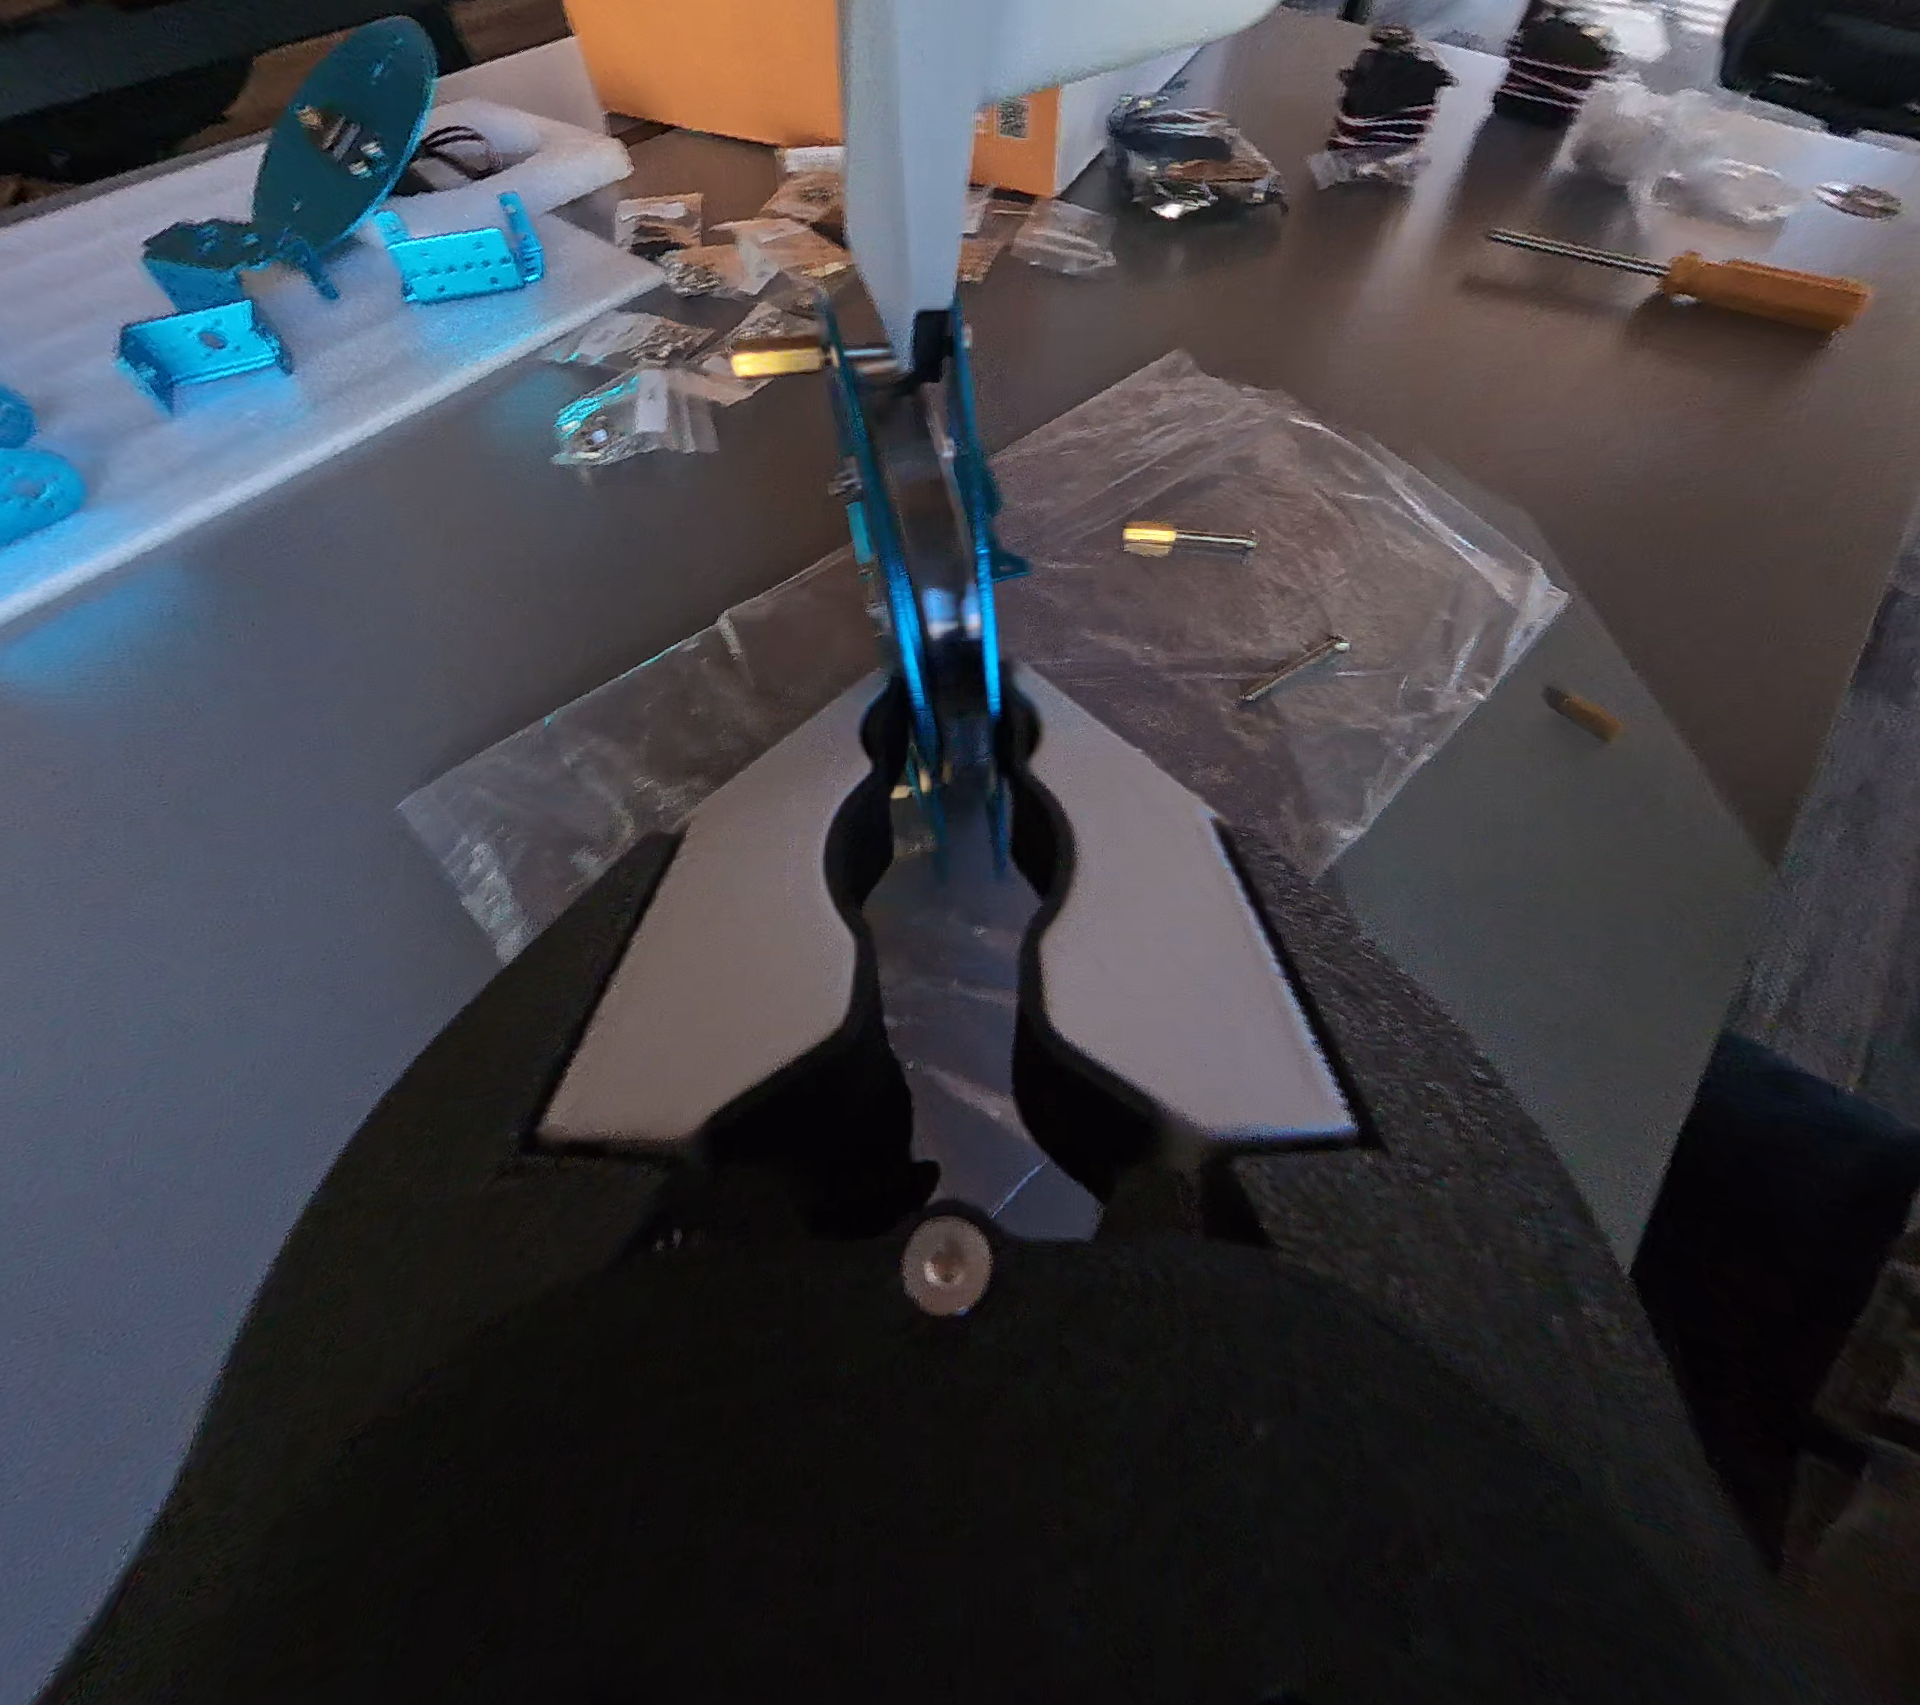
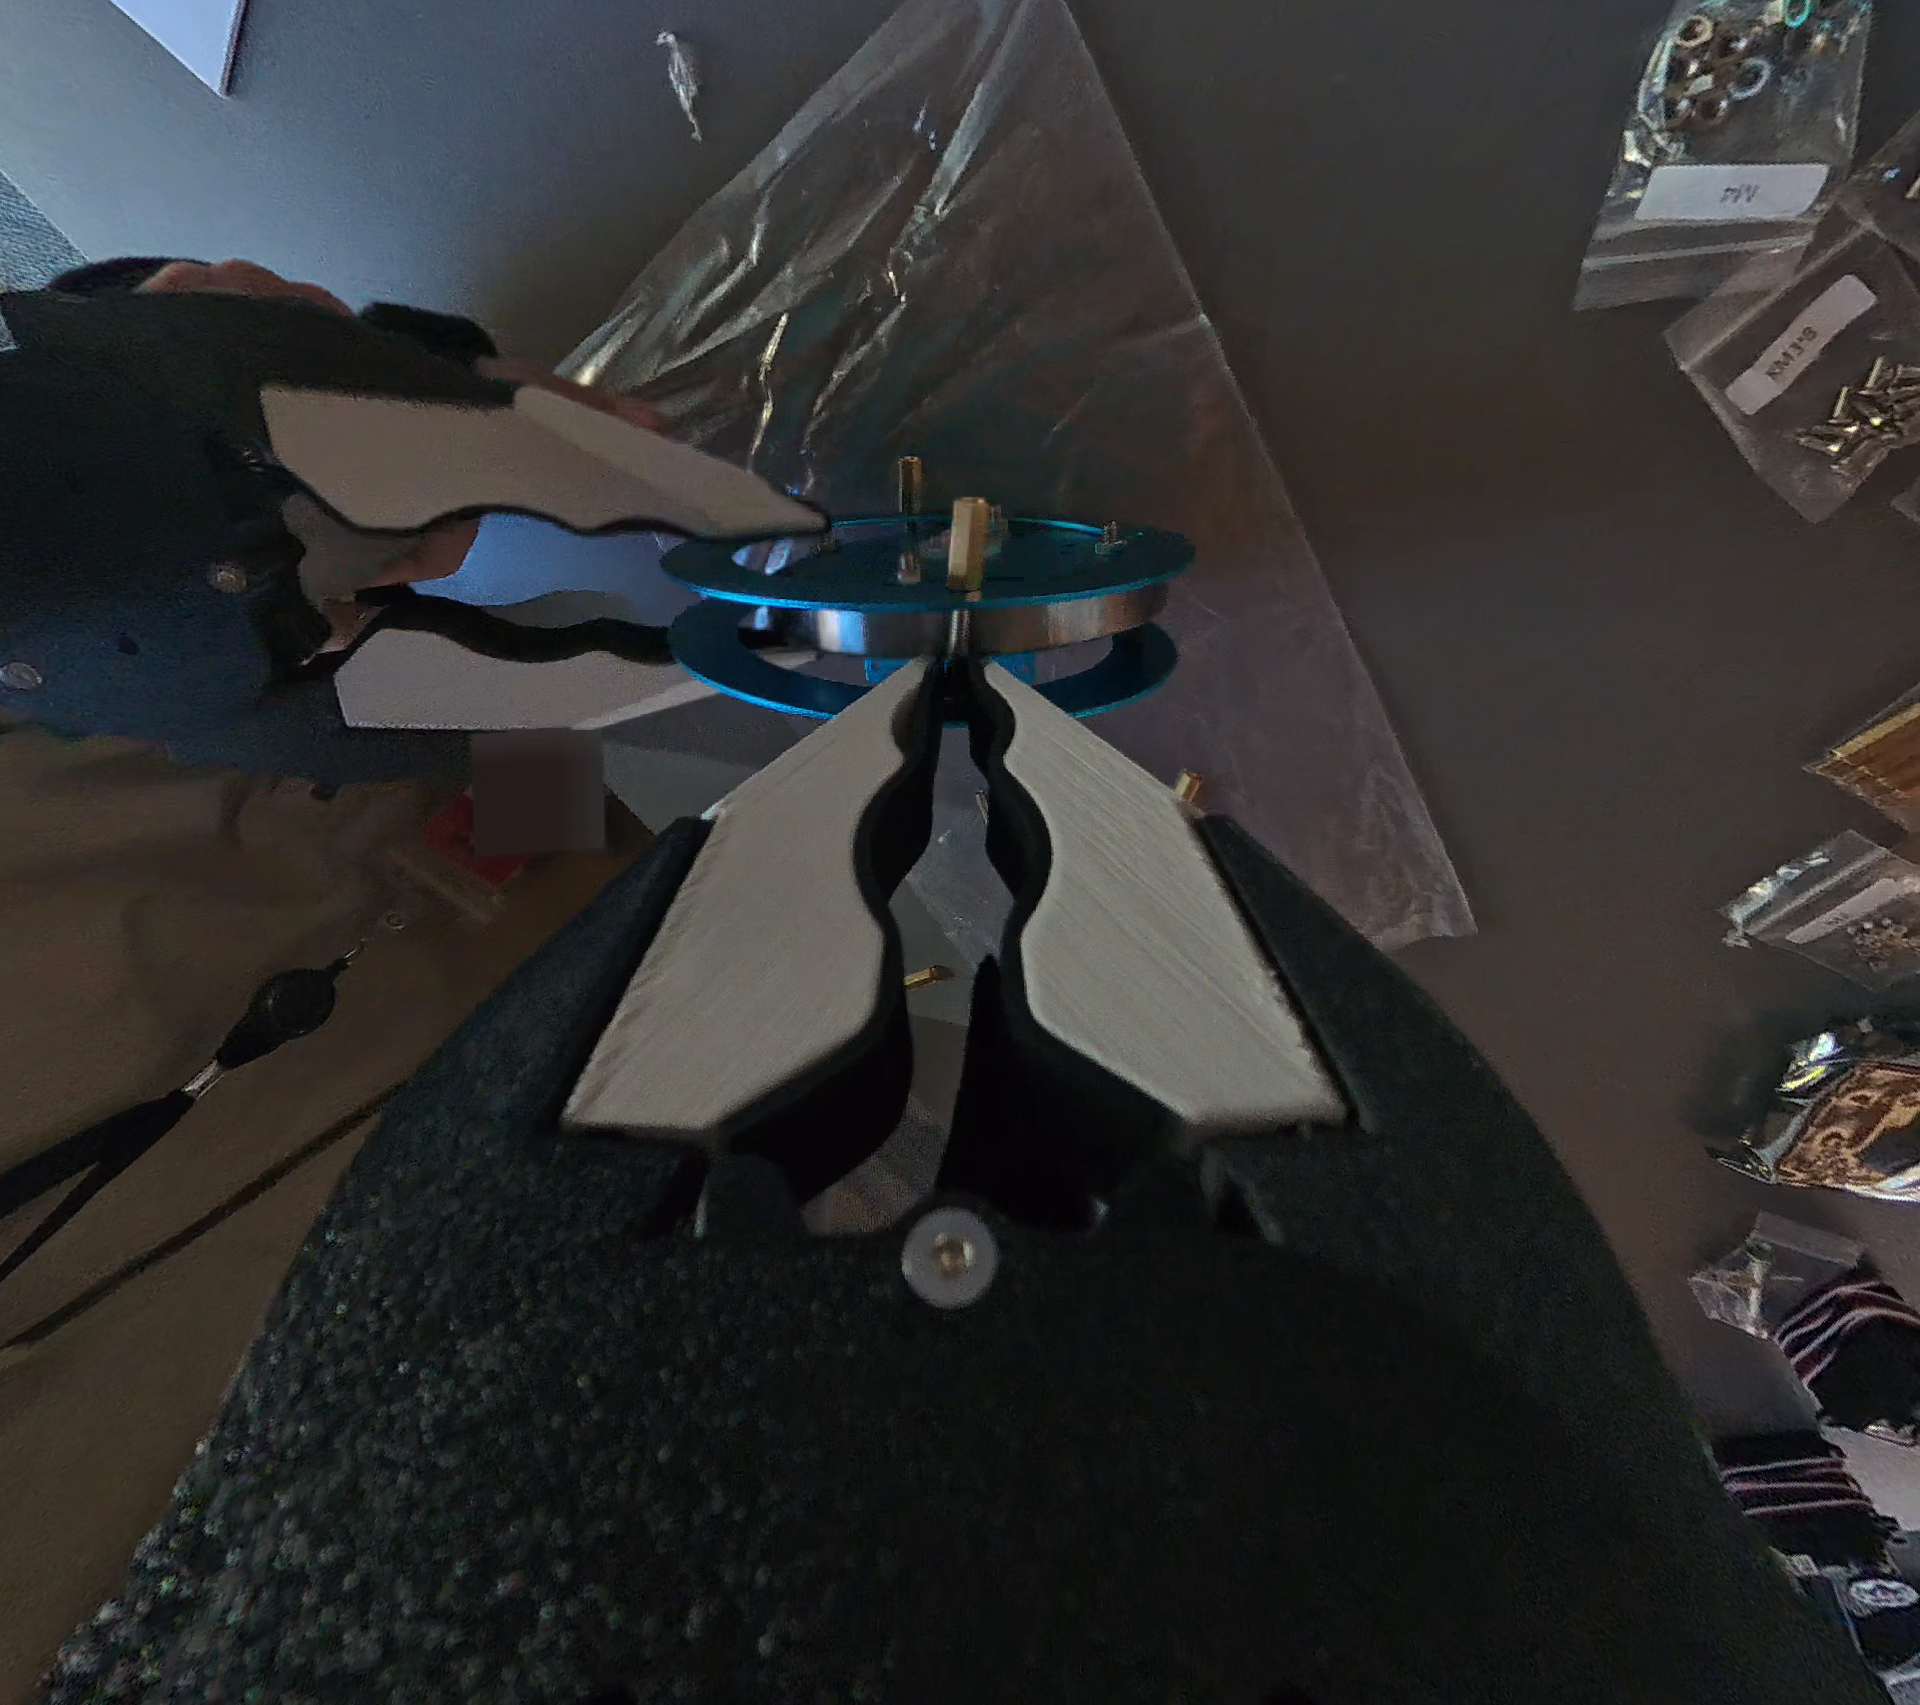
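A blue round two-plate assembly (image 2: 925, 580) with a metal ring between the plates is held above the dark table. My left gripper (image 1: 951, 710) is shut on its rim; the right wrist view shows this gripper (image 2: 743, 590) coming in from the left. In the left wrist view the assembly (image 1: 935, 575) stands edge-on. My right gripper (image 2: 951, 668) is shut on the thin end of a screw under the assembly. A brass standoff (image 2: 968, 543) sits on that screw above the top plate. In the left wrist view the right gripper (image 1: 925, 346) comes down from above, beside the standoff (image 1: 764, 360).
A clear plastic bag (image 1: 1247, 492) lies under the grippers with a loose brass standoff and screw (image 1: 1184, 538) and a bare screw (image 1: 1294, 668). An orange-handled screwdriver (image 1: 1756, 291), blue brackets on white foam (image 1: 208, 351), an orange box (image 1: 707, 24) and hardware bags (image 2: 1745, 128) lie around. The left gripper's tips are roughly 5 centimeters from the right gripper's.
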